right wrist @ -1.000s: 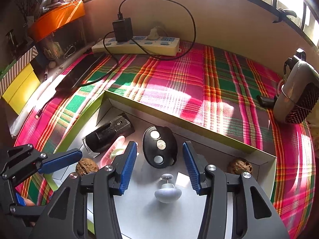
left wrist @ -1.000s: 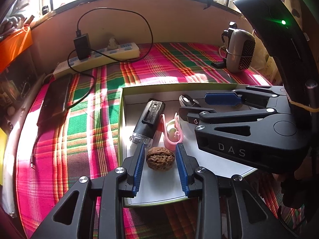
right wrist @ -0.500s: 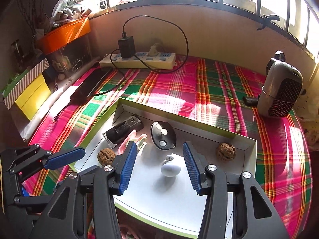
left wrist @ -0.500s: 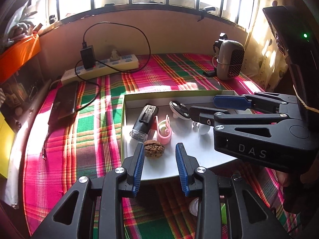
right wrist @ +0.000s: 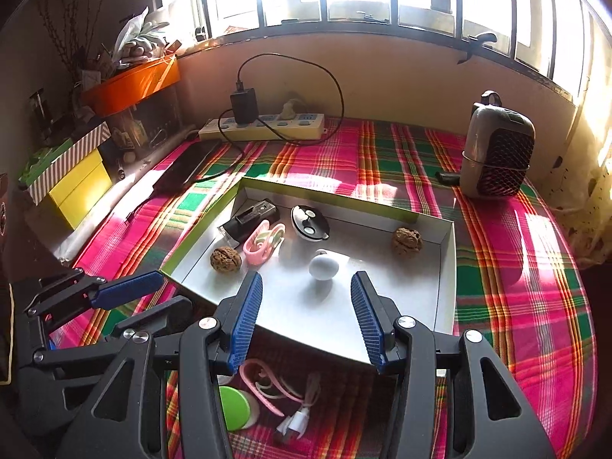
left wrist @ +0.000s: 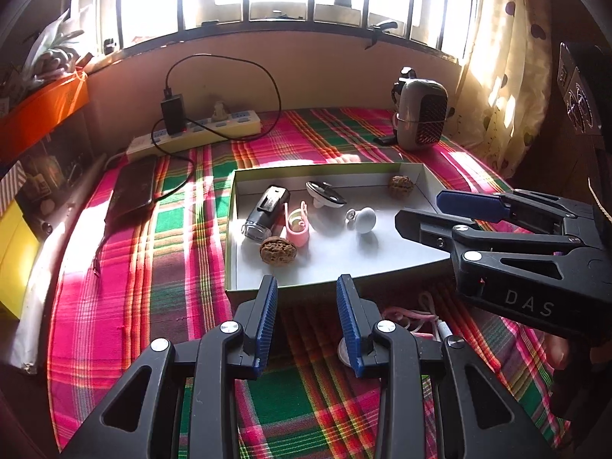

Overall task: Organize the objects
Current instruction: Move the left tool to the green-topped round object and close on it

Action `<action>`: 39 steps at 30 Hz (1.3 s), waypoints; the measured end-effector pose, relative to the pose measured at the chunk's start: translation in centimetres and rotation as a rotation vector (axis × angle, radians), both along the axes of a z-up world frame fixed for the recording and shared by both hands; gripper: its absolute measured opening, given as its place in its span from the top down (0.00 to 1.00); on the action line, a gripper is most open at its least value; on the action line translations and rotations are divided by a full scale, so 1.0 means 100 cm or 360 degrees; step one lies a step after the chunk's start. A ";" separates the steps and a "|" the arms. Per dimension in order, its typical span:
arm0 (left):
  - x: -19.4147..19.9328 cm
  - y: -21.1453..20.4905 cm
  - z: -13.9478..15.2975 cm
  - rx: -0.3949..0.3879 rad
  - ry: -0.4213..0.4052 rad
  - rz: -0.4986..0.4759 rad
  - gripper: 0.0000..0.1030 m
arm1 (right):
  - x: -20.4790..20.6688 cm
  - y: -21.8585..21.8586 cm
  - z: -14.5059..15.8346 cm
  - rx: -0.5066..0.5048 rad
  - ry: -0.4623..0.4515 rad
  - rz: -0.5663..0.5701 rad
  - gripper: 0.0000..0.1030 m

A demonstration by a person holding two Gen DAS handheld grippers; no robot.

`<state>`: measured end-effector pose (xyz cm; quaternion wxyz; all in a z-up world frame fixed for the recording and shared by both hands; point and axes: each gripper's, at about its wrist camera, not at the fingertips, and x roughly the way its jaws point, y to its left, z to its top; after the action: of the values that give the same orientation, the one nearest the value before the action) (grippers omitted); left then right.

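Observation:
A shallow white box with a green rim (left wrist: 229, 229) (right wrist: 453, 252) lies on the plaid cloth. It holds a walnut (left wrist: 278, 250) (right wrist: 225, 259), a second walnut (left wrist: 400, 186) (right wrist: 406, 241), a pink clip (left wrist: 296, 225) (right wrist: 264, 243), a black device (left wrist: 266, 212) (right wrist: 248, 220), a black oval fob (left wrist: 325, 195) (right wrist: 310, 223) and a white knob (left wrist: 363, 220) (right wrist: 323, 266). My left gripper (left wrist: 308, 325) (right wrist: 126, 300) is open and empty, in front of the box. My right gripper (right wrist: 306, 317) (left wrist: 440, 208) is open and empty at the box's near edge.
A pink cord (right wrist: 275, 386) (left wrist: 411, 315), a green disc (right wrist: 233, 407) and a white plug (right wrist: 296, 419) lie on the cloth in front of the box. A small heater (right wrist: 495, 153), a power strip (right wrist: 264, 126), a dark phone (left wrist: 134, 187) and boxes (right wrist: 76, 176) ring the area.
Both grippers have pulled back and up from the box. The left one was around the near walnut and is now clear of it; the walnut stays in the box.

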<state>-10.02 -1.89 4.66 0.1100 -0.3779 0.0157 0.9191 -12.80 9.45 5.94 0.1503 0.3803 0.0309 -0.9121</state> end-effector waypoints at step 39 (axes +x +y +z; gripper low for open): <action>0.031 0.041 -0.028 0.0144 -0.0140 -0.0236 0.66 | 0.063 0.075 -0.046 -0.0086 -0.0115 -0.0214 0.52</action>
<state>-6.89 2.24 1.81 0.1954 -0.4103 -0.0027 0.8908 -6.54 16.94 1.32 0.0999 0.4100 -0.0247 -0.9063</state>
